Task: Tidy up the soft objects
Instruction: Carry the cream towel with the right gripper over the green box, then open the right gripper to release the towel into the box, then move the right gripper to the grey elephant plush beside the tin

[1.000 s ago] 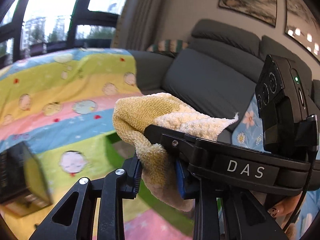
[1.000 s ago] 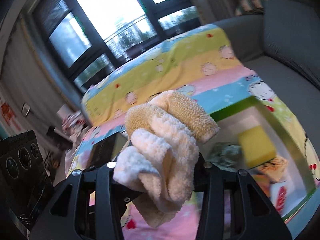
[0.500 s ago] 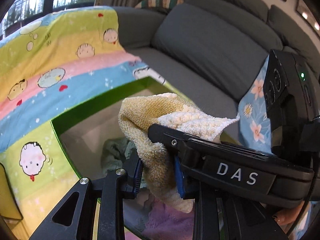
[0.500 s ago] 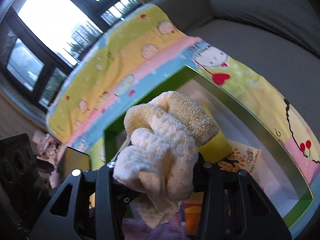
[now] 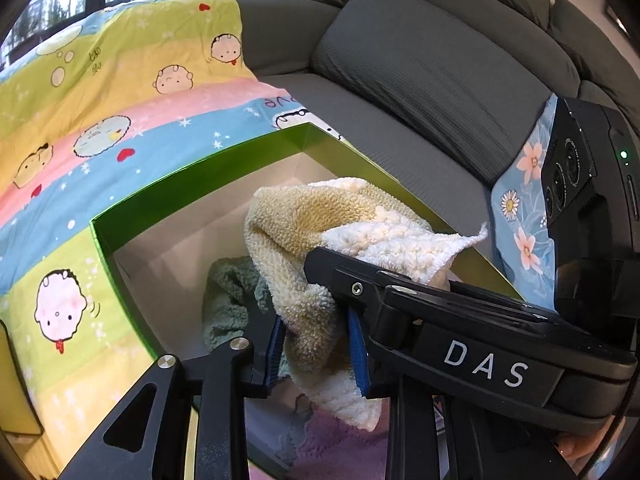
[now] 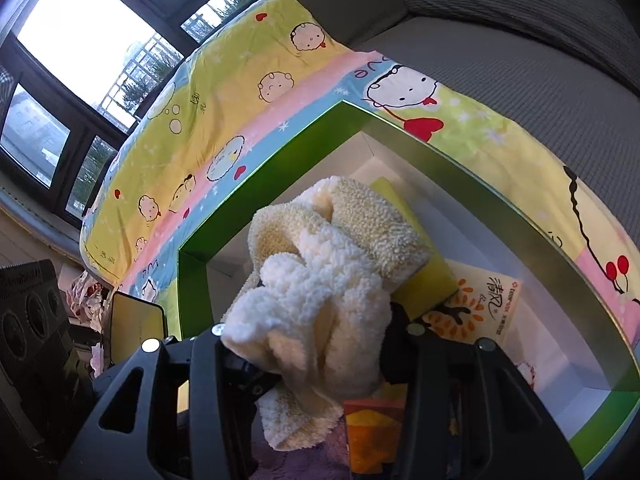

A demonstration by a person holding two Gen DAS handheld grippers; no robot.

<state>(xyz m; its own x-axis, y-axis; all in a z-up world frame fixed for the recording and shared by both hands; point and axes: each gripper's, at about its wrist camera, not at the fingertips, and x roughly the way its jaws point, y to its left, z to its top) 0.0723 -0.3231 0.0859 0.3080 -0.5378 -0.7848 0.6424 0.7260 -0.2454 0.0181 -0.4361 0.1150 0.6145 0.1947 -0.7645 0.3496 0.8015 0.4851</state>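
Note:
A fluffy yellow and cream towel (image 5: 320, 224) hangs bunched over the open green-rimmed box (image 5: 192, 176). My left gripper (image 5: 316, 344) is shut on it, blue pads (image 5: 276, 348) squeezing its lower fold. From the right, the other gripper's black body marked DAS (image 5: 480, 356) reaches across to the same towel. In the right wrist view the towel (image 6: 320, 280) fills the gap of my right gripper (image 6: 312, 340); its jaws are opening and the pile still touches both fingers. The box (image 6: 280, 152) lies below both grippers.
Inside the box lie a grey-green cloth (image 5: 228, 296), a purple cloth (image 5: 332, 444), a yellow pack (image 6: 424, 280), a tissue pack (image 6: 480, 308) and an orange carton (image 6: 372, 436). A cartoon blanket (image 5: 120, 100) surrounds the box on a grey sofa (image 5: 420, 80).
Both grippers have come down and tipped forward with the towel, from facing the room to hanging over the open box. The towel stays between both pairs of fingers.

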